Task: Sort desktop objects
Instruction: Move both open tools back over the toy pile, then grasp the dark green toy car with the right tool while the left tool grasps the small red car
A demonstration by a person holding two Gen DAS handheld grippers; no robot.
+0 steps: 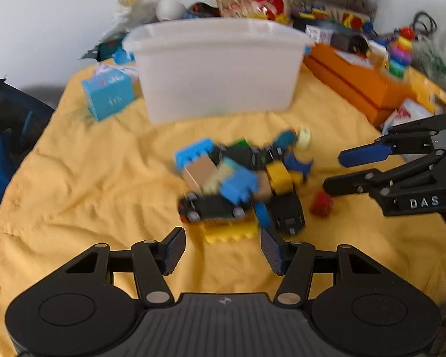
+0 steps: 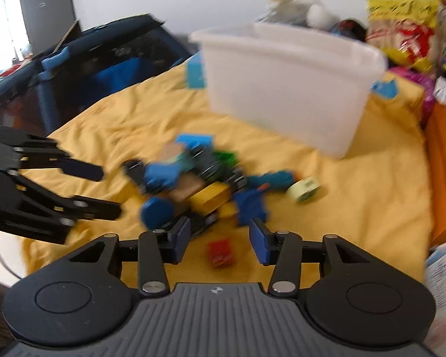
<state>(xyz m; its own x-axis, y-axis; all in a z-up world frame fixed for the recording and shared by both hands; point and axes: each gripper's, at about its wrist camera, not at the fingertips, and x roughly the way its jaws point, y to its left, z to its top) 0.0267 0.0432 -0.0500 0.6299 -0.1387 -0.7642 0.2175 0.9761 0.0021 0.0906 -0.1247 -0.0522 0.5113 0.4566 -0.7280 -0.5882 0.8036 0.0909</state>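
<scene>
Both tongs, left tongs (image 1: 221, 245) and right tongs (image 2: 220, 239), gape wide and empty before the toy pile (image 1: 240, 184) on the yellow cloth (image 1: 89, 178), with the small red block (image 2: 220, 252) looking light, rigid, easiest pinched across flat sides.

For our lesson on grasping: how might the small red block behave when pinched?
The red block looks small and boxy, so probably light and stiff. It sits apart from the pile on wrinkled yellow cloth, so a push may snag or tip rather than slide it.
</scene>
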